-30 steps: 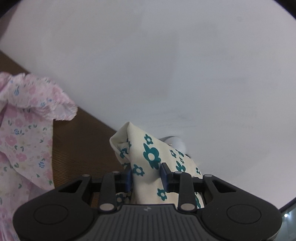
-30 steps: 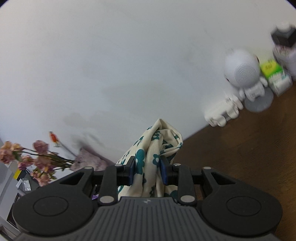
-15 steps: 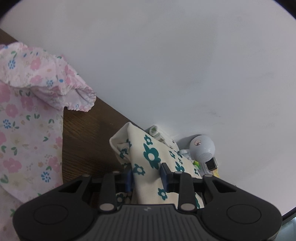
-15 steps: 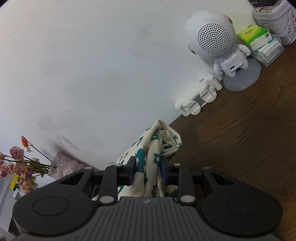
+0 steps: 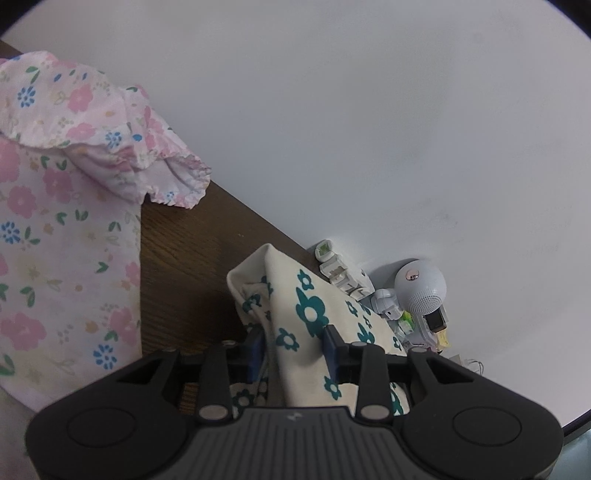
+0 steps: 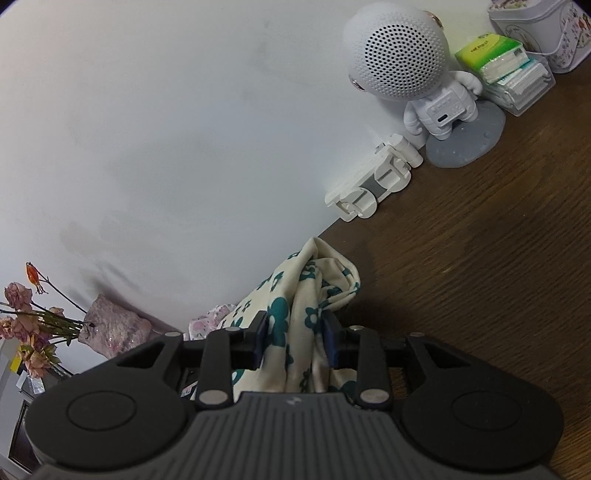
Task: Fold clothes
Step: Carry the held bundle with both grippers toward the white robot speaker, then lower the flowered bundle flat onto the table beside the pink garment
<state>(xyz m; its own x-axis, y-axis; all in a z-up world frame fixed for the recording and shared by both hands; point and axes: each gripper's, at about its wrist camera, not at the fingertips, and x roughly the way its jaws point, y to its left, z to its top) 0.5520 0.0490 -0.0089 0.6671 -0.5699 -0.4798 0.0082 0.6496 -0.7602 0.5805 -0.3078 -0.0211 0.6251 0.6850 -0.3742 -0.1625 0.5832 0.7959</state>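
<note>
left tool: my left tool [image 5: 293,347] is clamped on a bunched fold of the cream cotton cloth with teal flower print [image 5: 306,310]; the blue pads press in on both sides of it.

right tool: my right tool [image 6: 295,341] is pinched shut on another bunched edge of that same cloth [image 6: 299,295], pads tight against the fabric.

cloth position: it sticks up past the fingertips in both views, held over the dark brown wood-grain worktop [image 5: 177,251]. Can't tell from here if any of it touches the wood.

other garment: a pink floral ruffled garment [image 5: 62,206] lies spread on the worktop to the left in the left view, near the cream cloth but apart from it.

back edge clutter: a white round-headed astronaut-shaped speaker on a grey base [image 6: 413,74] stands against the white wall [image 6: 184,110], with a white plastic folding stand [image 6: 376,181] just beside it.

further right: a stack of tissue packs, green on top [image 6: 506,70], then a white printed tin [image 6: 543,33].

far left: dried pink flowers in a glittery pink vase [image 6: 110,325].
</note>
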